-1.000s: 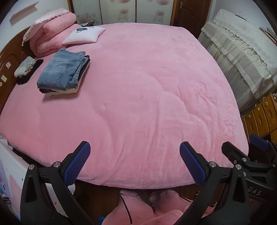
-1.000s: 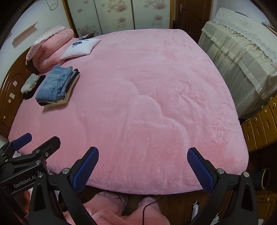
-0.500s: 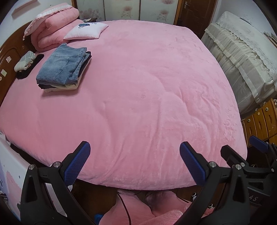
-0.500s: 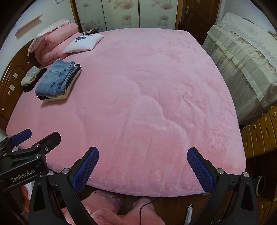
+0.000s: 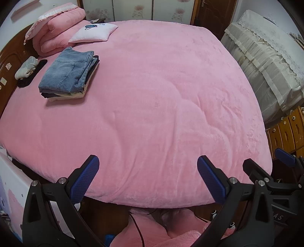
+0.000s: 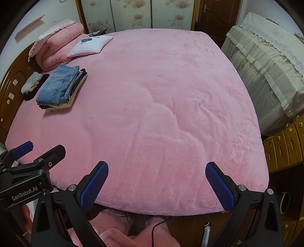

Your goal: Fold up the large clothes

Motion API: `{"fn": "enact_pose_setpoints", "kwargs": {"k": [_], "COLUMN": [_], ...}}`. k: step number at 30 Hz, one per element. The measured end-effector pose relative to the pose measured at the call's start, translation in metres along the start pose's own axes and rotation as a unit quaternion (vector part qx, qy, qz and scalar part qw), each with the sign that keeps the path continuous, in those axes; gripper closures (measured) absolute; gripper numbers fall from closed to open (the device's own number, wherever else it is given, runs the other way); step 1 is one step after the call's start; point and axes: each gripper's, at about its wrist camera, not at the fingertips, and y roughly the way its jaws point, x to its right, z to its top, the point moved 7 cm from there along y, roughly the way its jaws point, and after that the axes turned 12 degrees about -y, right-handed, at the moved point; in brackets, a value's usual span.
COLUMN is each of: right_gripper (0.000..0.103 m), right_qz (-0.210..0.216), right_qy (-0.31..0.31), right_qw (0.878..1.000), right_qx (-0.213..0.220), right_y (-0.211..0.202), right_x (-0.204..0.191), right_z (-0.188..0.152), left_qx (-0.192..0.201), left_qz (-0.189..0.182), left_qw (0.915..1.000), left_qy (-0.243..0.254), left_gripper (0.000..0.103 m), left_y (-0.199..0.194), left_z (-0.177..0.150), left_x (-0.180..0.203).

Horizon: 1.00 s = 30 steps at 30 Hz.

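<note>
Now both views sit closer over the bed point(image 5: 161, 98); left tool point(image 5: 146, 176) and right tool point(image 6: 155, 182) hang released (nothing held), folded stack point(image 5: 70, 74) finished.

pink bed cover point(image 5: 161, 106) | white cushion point(image 5: 94, 32) | wooden drawers point(image 6: 285, 144) | door point(image 6: 212, 13)

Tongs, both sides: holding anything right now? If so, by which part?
Nothing is held. The left tongs and right tongs are both open, hanging over the near edge of the pink bed cover. The folded clothes stack lies untouched.
</note>
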Motion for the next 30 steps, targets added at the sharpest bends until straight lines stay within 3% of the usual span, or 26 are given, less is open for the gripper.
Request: {"fn": "enact_pose_setpoints", "kwargs": {"k": [30], "right_gripper": [0.000], "right_qz": [-0.005], "right_qy": [0.011], "right_qw": [1.000], "right_qx": [-0.014], "right_y": [0.009], "right_x": [0.014], "right_z": [-0.015], "left_qx": [-0.002], "left_qz": [0.003], "left_qw": [0.9998], "left_qy": [0.022], "left_gripper": [0.001], "left_y": [0.003], "left_z": [-0.008], "left_x": [0.000]}}
